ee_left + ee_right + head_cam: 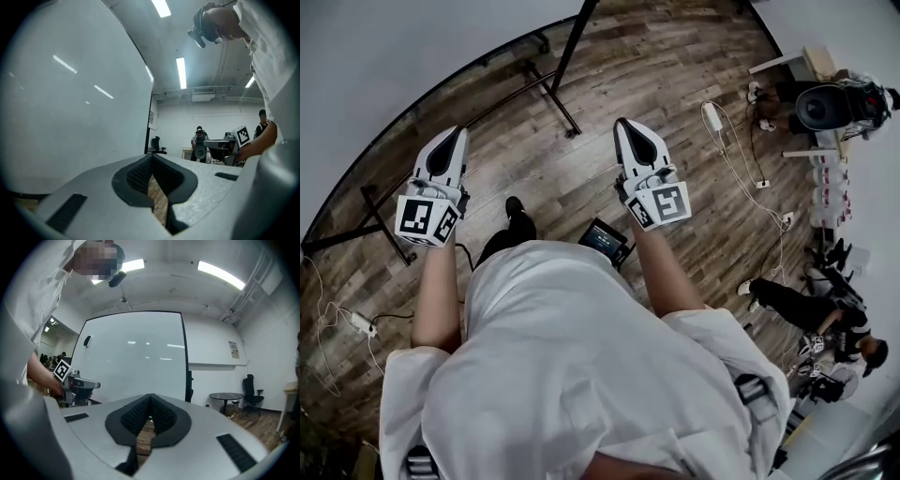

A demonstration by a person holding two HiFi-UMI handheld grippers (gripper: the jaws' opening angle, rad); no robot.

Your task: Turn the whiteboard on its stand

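Observation:
The whiteboard (pixel 384 66) is a large white panel at the upper left of the head view, standing on a black stand with legs (pixel 555 94) on the wooden floor. My left gripper (pixel 454 133) is held level close beside the board's face, apart from it, jaws shut and empty. My right gripper (pixel 624 124) is out over the floor to the right of the stand, shut on nothing. In the left gripper view the whiteboard (pixel 70 103) fills the left side beyond the left gripper (pixel 151 157). In the right gripper view the whiteboard (pixel 136 357) stands ahead of the right gripper (pixel 150 397).
A dark tablet-like device (pixel 605 240) lies on the floor by my feet. A power strip with cables (pixel 713 116) lies at the right, another power strip (pixel 361 323) at the left. A person (pixel 806 309) crouches amid equipment at the right. A round table (pixel 226 396) and an office chair (pixel 251 389) stand beyond.

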